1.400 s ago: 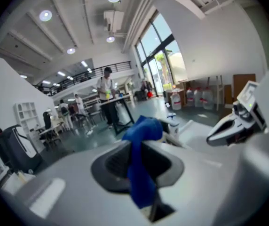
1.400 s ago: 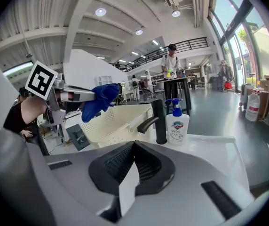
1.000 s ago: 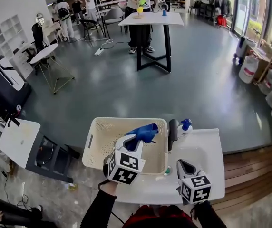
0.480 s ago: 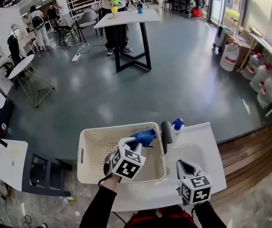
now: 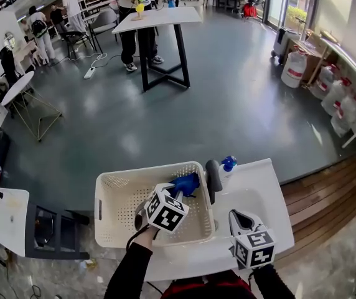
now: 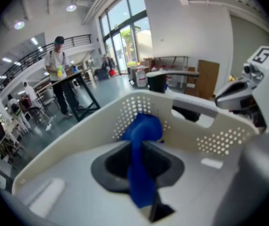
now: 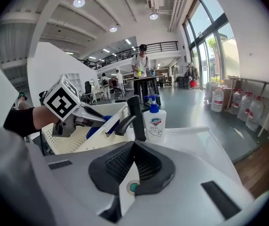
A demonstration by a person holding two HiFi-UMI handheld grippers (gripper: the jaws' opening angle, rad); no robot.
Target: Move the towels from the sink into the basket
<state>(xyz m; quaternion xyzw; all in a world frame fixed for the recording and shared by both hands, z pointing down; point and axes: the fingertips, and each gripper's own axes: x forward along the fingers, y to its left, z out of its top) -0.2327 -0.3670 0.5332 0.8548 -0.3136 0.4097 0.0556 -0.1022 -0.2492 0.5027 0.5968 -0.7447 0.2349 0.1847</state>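
A blue towel [image 5: 185,184] hangs from my left gripper [image 5: 179,190], which is shut on it low inside the cream perforated basket [image 5: 103,192]. In the left gripper view the blue towel [image 6: 141,164] runs between the pads and bunches up against the basket wall [image 6: 209,131]. My right gripper [image 5: 239,215] hovers over the white sink [image 5: 262,195], jaws together with nothing in them. In the right gripper view the right gripper's tips [image 7: 134,145] meet above the sink drain [image 7: 133,188], and the blue towel [image 7: 97,124] shows at the left.
A black faucet [image 5: 212,176] and a soap bottle [image 5: 226,167] stand at the sink's back edge, between basket and basin. A low white side table [image 5: 4,220] is at the left. Beyond lie grey floor, a tall table [image 5: 156,20] and people.
My left gripper has sunk with the blue towel from above the basket's rim down into the basket. The right gripper has stayed over the sink.
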